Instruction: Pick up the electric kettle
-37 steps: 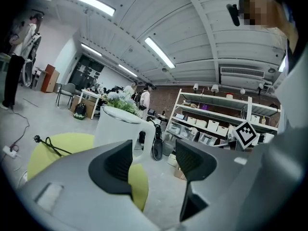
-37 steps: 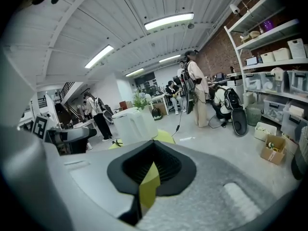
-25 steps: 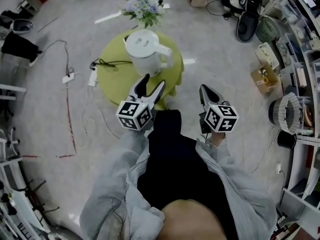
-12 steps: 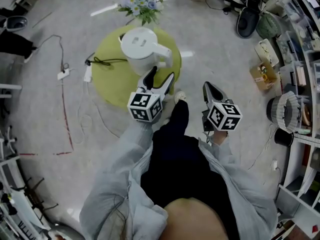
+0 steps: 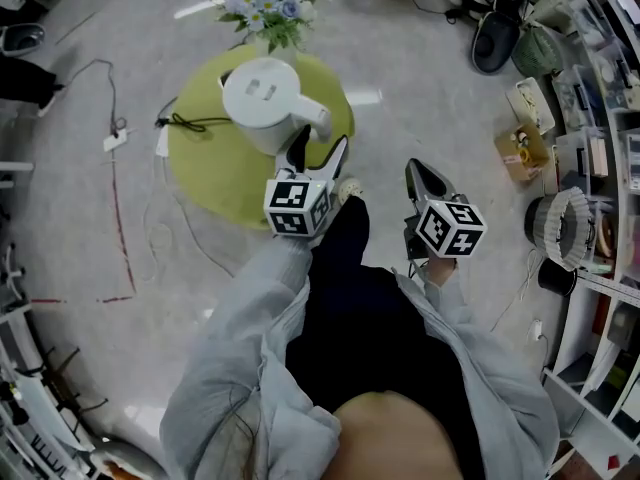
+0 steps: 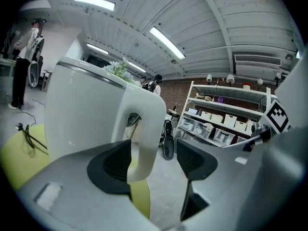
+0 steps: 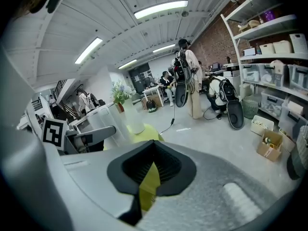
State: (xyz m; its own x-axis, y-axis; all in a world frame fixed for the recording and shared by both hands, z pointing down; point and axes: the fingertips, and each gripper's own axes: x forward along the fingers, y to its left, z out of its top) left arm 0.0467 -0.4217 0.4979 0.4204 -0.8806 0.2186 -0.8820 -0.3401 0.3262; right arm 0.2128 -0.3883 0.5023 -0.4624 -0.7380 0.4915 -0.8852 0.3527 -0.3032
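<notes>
Facing kettle handle, left hand-held gripper (gaping)

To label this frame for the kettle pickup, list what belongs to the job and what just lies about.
Job: white electric kettle, kettle handle, open left gripper, round yellow-green table beneath.
Lying about: flowers, black cable, cardboard box, shelves; shut right gripper.

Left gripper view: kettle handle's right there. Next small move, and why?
Probably nudge the left gripper forward and slightly to its left to centre the handle, then close. Its jaws stand apart. The electric kettle's handle sits hard by the left pad, with open space toward the right pad, and neither pad presses it.
</notes>
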